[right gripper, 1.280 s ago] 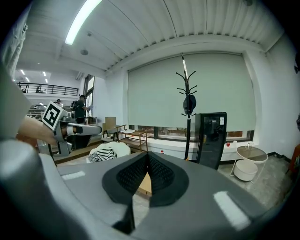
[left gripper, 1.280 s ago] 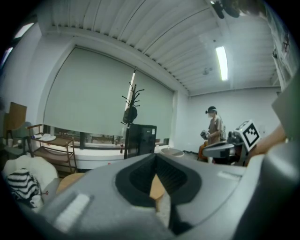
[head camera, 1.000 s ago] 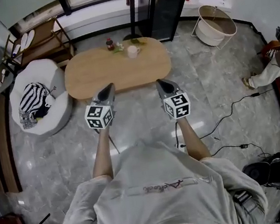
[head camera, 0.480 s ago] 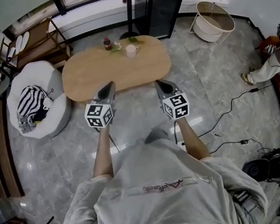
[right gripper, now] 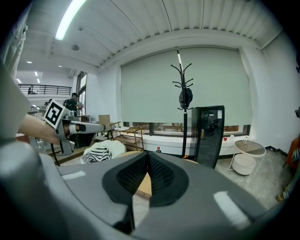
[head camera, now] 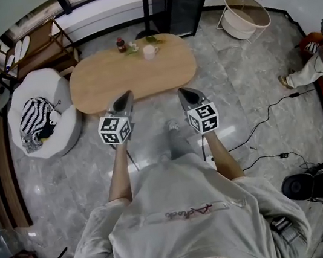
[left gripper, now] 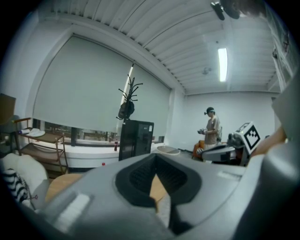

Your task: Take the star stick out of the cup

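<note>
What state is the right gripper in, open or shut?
Shut. In its own view the right gripper has its jaw tips meeting, with nothing held between them.

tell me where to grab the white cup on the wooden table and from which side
Grip the cup across its round side wall, coming from the near side of the table. It stands upright near the far edge, with a red bottle to its left and greenery close behind, so the near side looks clearest. Any handle is too small to make out.
</note>
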The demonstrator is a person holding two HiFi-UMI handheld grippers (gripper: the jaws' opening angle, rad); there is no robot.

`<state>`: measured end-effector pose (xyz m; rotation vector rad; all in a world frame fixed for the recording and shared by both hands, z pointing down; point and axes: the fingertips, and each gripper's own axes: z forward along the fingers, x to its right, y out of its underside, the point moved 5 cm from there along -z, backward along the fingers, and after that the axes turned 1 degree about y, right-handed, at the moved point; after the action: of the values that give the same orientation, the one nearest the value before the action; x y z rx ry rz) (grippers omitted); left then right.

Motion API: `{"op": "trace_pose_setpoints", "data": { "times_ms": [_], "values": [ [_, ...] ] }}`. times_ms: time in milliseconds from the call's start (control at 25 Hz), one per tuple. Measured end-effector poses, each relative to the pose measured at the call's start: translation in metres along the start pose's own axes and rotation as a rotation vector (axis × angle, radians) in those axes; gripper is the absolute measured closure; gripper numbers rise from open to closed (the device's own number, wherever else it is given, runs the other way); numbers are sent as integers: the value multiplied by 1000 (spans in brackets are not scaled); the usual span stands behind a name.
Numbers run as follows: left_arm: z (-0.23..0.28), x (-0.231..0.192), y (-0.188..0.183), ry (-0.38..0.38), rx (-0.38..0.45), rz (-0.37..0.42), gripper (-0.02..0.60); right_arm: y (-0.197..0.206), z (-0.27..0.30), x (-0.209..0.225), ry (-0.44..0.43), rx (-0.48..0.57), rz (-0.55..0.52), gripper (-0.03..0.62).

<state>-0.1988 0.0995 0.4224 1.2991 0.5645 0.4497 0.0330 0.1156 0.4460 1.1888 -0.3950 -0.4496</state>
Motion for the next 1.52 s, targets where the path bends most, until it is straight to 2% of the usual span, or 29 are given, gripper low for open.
{"op": "trace_pose_setpoints", "data": {
  "times_ms": [360,720,920,1520],
  "values": [
    [23,-7,0,5,-12,18,581,5,13,19,3,9,22,591],
    [70,-19,-7,25,-17,26,581,-1,40,52,6,7,22,591],
    [101,-34,-19,35,-18,37,581,-17,66,79,10,16,22,591],
    [214,-89,-57,-1,-42,21,581,-68,160,166,-47,20,35,591]
  ]
}}
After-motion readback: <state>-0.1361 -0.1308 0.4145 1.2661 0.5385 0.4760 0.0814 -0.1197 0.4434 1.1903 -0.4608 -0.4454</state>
